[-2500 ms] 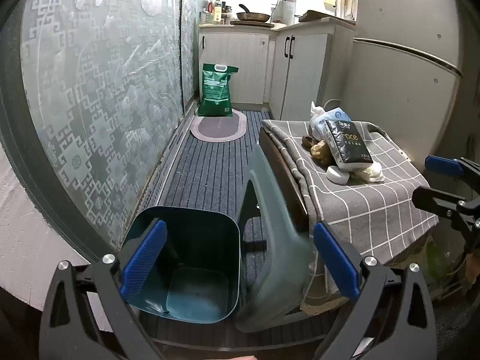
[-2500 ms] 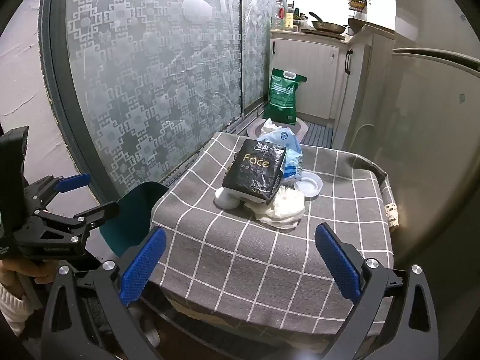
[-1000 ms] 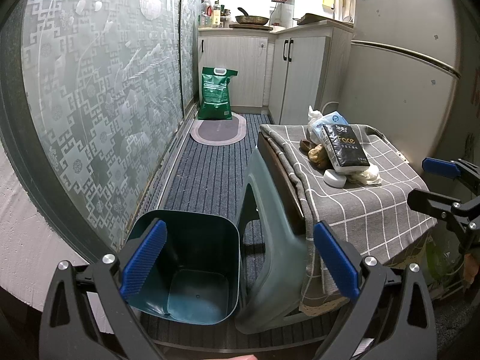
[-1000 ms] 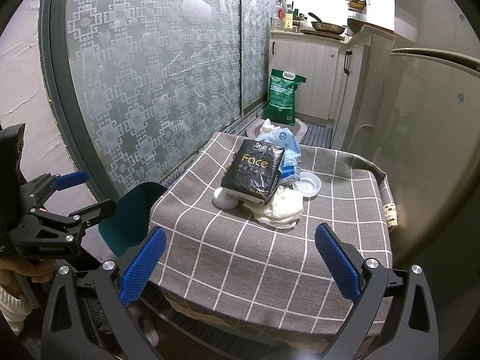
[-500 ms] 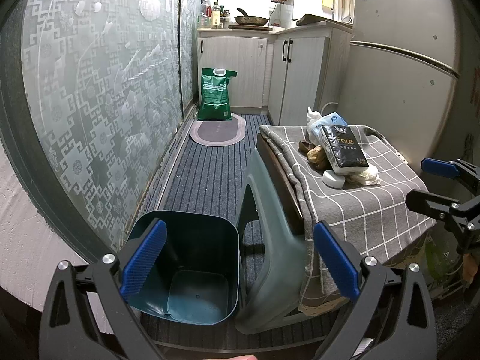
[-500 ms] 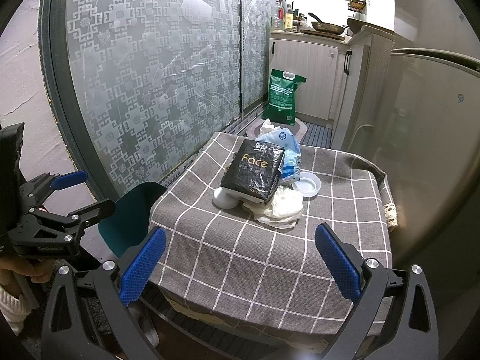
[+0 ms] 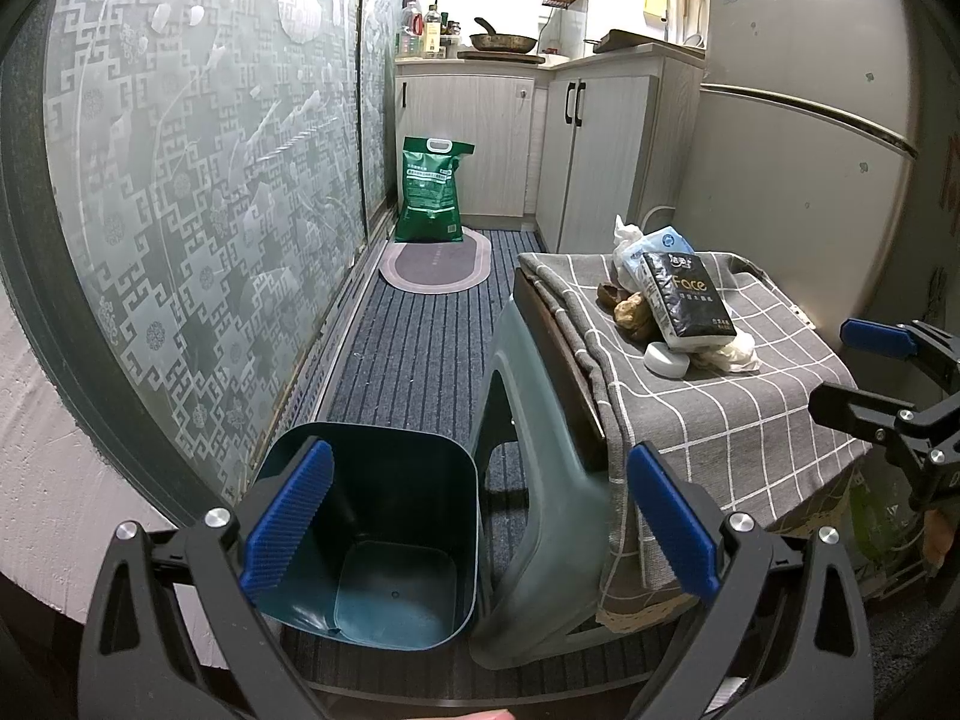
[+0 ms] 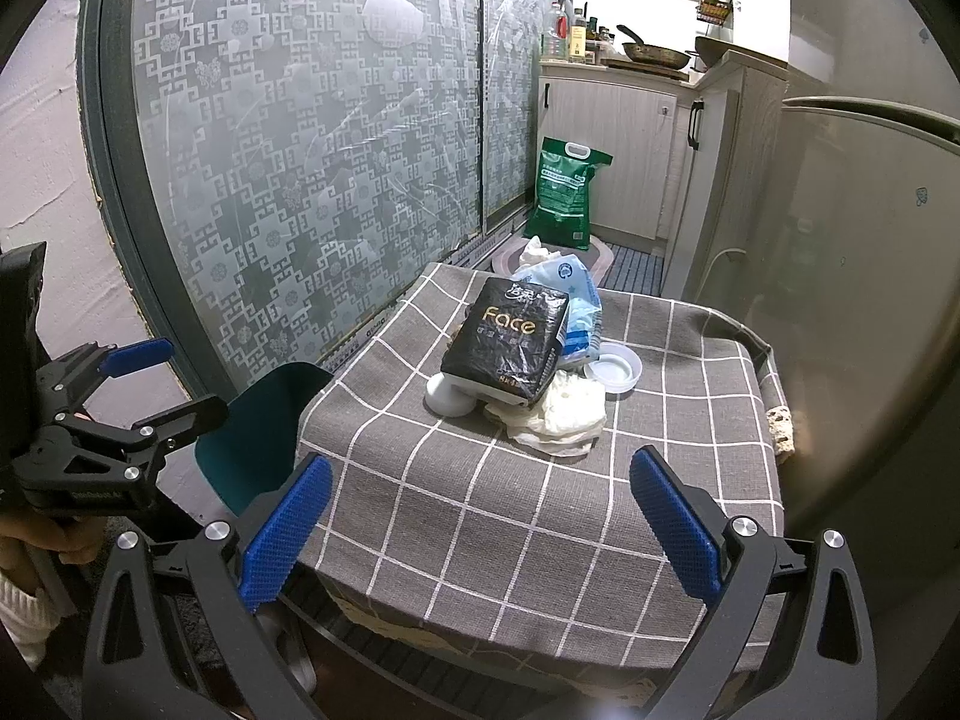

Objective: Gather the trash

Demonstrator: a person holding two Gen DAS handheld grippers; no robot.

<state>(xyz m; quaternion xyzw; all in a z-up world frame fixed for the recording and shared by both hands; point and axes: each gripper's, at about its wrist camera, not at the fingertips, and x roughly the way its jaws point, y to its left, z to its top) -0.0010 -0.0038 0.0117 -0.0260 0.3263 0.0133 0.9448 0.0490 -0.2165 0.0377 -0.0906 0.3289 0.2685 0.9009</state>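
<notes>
Evidently the trash sits heaped mid-tabletop (image 8: 540, 516): a black pack (image 8: 507, 342) leans on a blue bag (image 8: 570, 294), with crumpled tissue (image 8: 561, 417), a white cup (image 8: 447, 399) and a lid (image 8: 613, 367) touching round it, so one reach can probably take several pieces. Down on the floor just left of the tabletop stands the bin (image 7: 372, 534), mouth up and bare inside, likely put there for a short drop. Both tools are wide open and hold nothing: the right hand-held gripper (image 8: 477, 531) faces the heap, the left hand-held gripper (image 7: 477, 519) hangs over the bin's rim.
</notes>
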